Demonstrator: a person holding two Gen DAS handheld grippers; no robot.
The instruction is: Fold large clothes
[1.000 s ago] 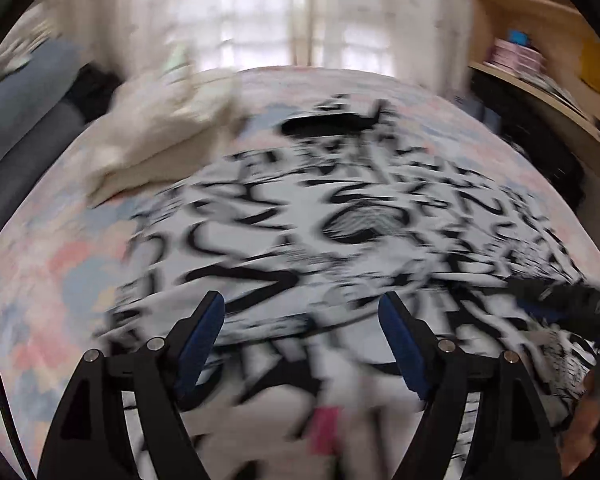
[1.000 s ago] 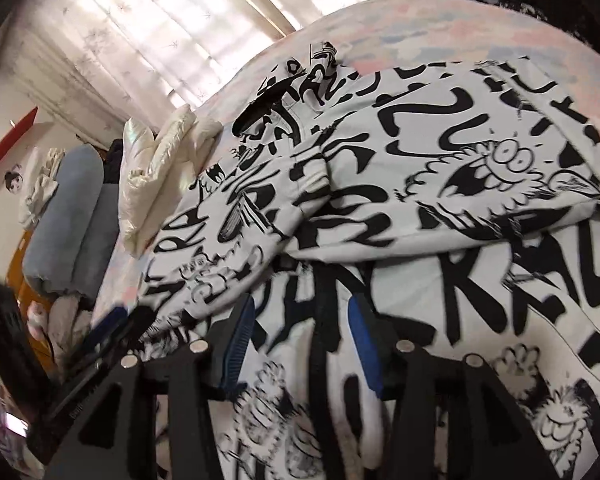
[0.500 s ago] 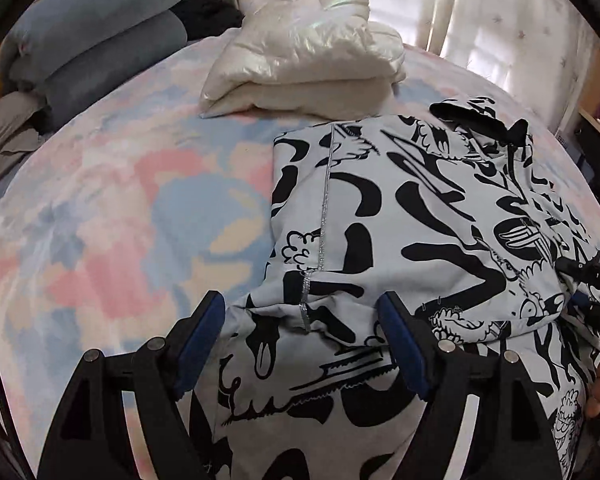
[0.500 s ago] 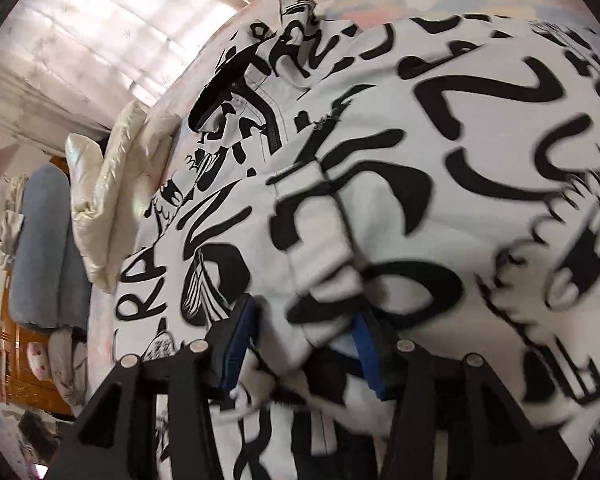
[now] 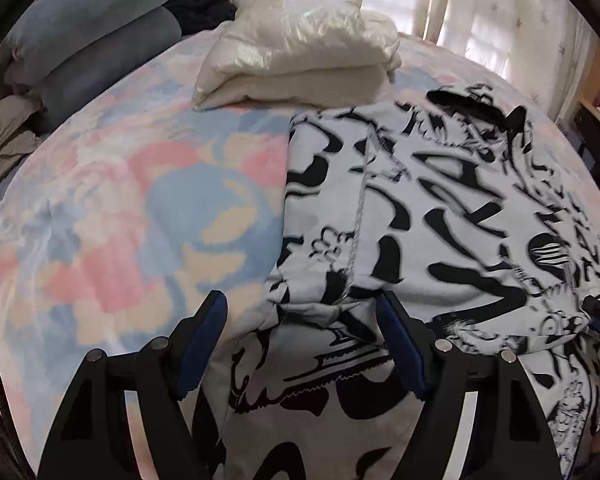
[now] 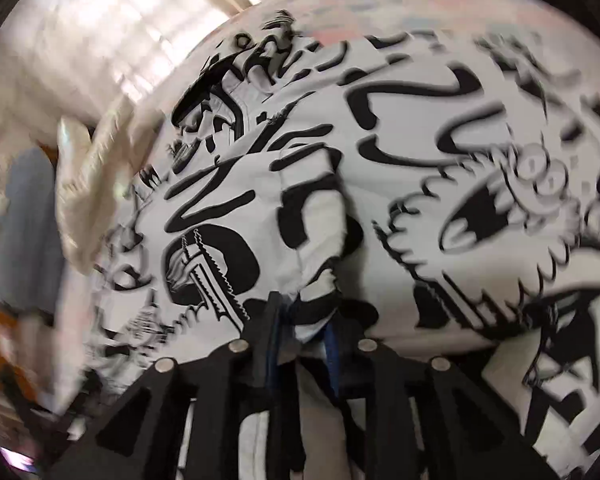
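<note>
The black-and-white printed garment (image 5: 440,216) is spread on the pastel bedcover (image 5: 112,208), with one sleeve already laid across its body. The jaws of the right gripper (image 6: 300,320) have just been closing and are now pinched on a bunched fold of the cloth, where a second ago only flat fabric was framed between them. The left gripper (image 5: 300,336) is held with jaws spread wide above the garment's near edge, nothing being pressed. A grip for the next fold is judged to be secured. A folded cream jacket (image 5: 296,60) lies beyond.
</note>
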